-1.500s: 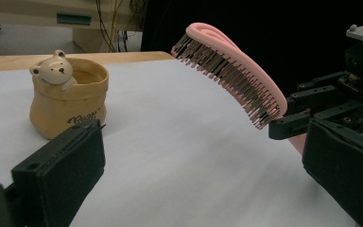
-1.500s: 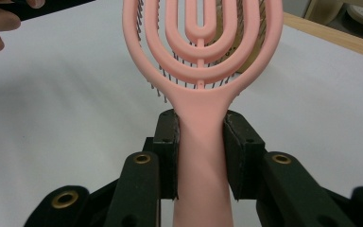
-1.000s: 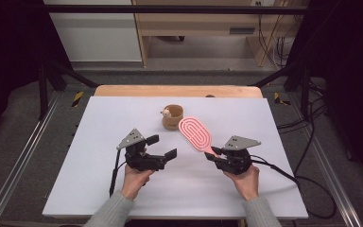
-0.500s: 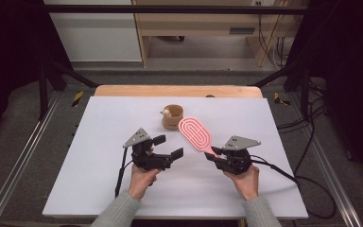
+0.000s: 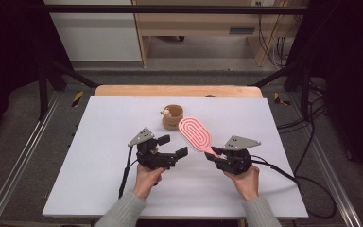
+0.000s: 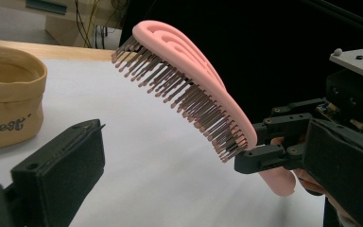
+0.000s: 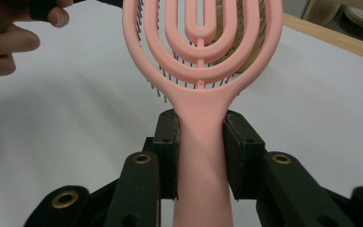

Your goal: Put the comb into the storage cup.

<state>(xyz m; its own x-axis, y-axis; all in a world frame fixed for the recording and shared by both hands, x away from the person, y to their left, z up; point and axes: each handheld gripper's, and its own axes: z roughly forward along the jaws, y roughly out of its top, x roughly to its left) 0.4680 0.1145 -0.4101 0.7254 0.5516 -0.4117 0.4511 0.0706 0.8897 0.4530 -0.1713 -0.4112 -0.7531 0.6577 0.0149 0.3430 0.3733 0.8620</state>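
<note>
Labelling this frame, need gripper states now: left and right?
Left gripper: jaws open, nothing between them.
Right gripper: jaws shut on the handle of the pink hairbrush, held clear of the table.

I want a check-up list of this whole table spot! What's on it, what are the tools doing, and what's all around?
Surface: white table top, wooden strip along its far edge.
Job's things: pink hairbrush, lifted off the table, bristles facing down, handle clamped in the right tool.
Clutter: small tan fabric basket with something pale inside, beyond the brush.
Grippers: right tool shut on the brush handle; left tool open, empty, pointing toward the brush.
Cables: one black cable trails from the right tool, another hangs from the left.
Surroundings: wooden shelving and dark frame bars behind the table.
</note>
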